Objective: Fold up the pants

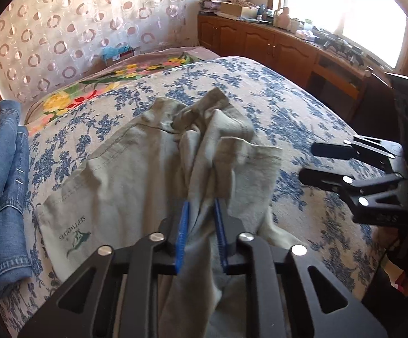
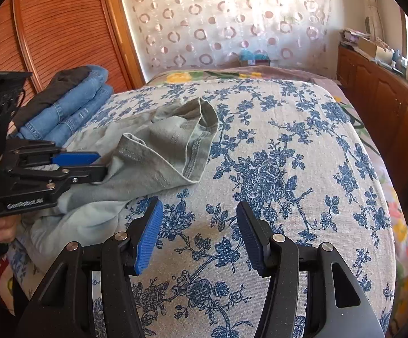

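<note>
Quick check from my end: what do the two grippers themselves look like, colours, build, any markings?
Both match: the left gripper and right gripper have black angular linkage arms with triangular cut-outs, round silver pivot pins and ribbed blue pads on the fingers. White lettering marks the left gripper's body in the right wrist view, too small to read. A bare hand holds it.

Both wrist cameras looked forward along their fingers, low and close over the bed, sharing the pants.
</note>
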The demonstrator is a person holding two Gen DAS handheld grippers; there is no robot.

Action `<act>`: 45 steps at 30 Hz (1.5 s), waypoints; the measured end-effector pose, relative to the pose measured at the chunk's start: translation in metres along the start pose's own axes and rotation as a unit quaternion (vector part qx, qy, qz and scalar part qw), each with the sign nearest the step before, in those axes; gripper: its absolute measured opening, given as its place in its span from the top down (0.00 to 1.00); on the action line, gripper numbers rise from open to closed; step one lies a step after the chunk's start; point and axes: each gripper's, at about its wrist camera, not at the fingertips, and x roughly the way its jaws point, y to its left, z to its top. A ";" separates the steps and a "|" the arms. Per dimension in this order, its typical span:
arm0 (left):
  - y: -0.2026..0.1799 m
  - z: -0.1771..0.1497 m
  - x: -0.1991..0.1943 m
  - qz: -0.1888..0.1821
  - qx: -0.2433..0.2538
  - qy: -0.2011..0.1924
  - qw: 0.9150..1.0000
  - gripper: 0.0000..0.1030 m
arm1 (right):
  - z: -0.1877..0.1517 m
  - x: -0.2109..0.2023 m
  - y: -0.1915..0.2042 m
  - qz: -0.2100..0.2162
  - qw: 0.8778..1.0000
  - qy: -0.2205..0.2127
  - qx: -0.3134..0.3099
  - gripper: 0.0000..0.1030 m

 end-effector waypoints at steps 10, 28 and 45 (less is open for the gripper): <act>0.000 0.008 -0.017 -0.012 -0.017 -0.029 0.999 0.85 | -0.001 -0.002 0.000 -0.012 1.000 -0.007 0.003 0.46; -0.009 0.019 0.004 -0.030 0.001 -0.019 0.999 0.96 | -0.002 -0.004 -0.003 -0.024 1.000 -0.013 0.011 0.46; 0.040 0.033 -0.051 -0.017 -0.048 -0.089 0.995 0.90 | -0.003 -0.003 -0.003 -0.024 1.000 -0.011 0.010 0.46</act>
